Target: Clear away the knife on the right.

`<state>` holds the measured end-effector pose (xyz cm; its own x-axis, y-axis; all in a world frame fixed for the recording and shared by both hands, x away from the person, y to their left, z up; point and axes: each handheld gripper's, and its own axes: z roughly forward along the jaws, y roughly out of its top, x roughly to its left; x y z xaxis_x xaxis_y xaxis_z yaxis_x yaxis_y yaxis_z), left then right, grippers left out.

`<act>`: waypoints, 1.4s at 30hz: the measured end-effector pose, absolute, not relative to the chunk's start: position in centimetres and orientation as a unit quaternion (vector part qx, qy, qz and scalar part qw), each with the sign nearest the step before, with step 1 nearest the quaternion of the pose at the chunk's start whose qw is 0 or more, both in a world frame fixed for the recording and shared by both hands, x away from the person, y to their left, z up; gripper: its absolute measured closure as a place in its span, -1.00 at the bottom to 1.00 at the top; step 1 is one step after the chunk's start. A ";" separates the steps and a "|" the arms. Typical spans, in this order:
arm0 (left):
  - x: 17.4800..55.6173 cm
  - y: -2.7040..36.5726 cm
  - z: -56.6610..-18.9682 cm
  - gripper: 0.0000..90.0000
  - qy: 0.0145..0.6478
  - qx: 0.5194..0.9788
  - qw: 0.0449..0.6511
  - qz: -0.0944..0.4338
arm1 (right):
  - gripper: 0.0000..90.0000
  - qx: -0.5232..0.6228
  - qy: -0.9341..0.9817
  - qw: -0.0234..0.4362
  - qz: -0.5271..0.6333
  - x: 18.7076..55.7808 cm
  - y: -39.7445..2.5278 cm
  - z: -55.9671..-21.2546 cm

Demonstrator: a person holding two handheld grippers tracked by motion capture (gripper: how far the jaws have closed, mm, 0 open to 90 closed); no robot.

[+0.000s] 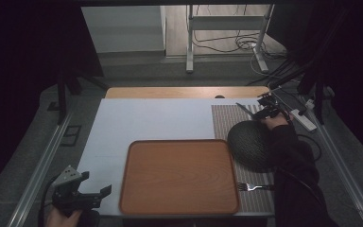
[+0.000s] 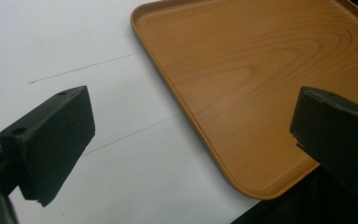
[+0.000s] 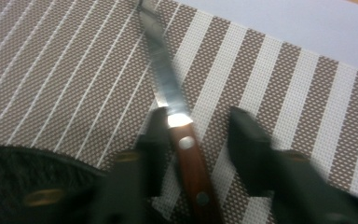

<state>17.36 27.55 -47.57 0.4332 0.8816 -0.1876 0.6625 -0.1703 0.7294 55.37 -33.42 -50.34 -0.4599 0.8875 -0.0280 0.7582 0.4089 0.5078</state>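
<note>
Table (image 1: 146, 118): a pale white top with a strip of wood along its far edge, filling the middle of the high view.
Tray (image 1: 179, 176): a wooden tray with rounded corners, lower centre of the high view; nothing lies in it. In the left gripper view its near corner takes the upper right of the frame.
Placemat (image 1: 224, 124): brown and white striped weave, along the right side of the table, just beside the tray.
Bowl (image 1: 251, 144): dark and round with a textured surface, on the placemat at centre right of the high view; whether it is upright or upturned cannot be told.
Fork (image 1: 254, 187): silver, lying on the placemat at lower right, tines toward the tray.
Knife (image 3: 179, 116): steel blade and brown riveted wooden handle, lying on the placemat at its far end, upper right of the high view, beyond the bowl.
Left gripper (image 1: 92, 194): lower left of the high view, over the white table beside the tray's left edge; jaws spread wide with nothing between them.
Right gripper (image 3: 196, 140): at the knife, jaws parted and straddling the handle where it meets the blade, one jaw against the handle and the other clear of it; not clamped.
</note>
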 end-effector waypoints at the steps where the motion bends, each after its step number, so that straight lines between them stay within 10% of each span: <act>1: 17.4 27.5 -47.6 -0.99 0.513 0.752 0.389 0.141 | 0.71 0.498 0.826 0.148 0.218 55.4 -33.4 -50.3; 22: 17.3 27.6 -47.5 -0.99 0.513 0.752 0.389 0.141 | 0.72 0.459 0.842 0.208 0.193 54.7 -35.7 -49.5; 42: 17.3 27.6 -47.5 -0.99 0.511 0.752 0.392 0.141 | 0.72 0.465 0.837 0.163 0.240 52.4 -33.5 -47.2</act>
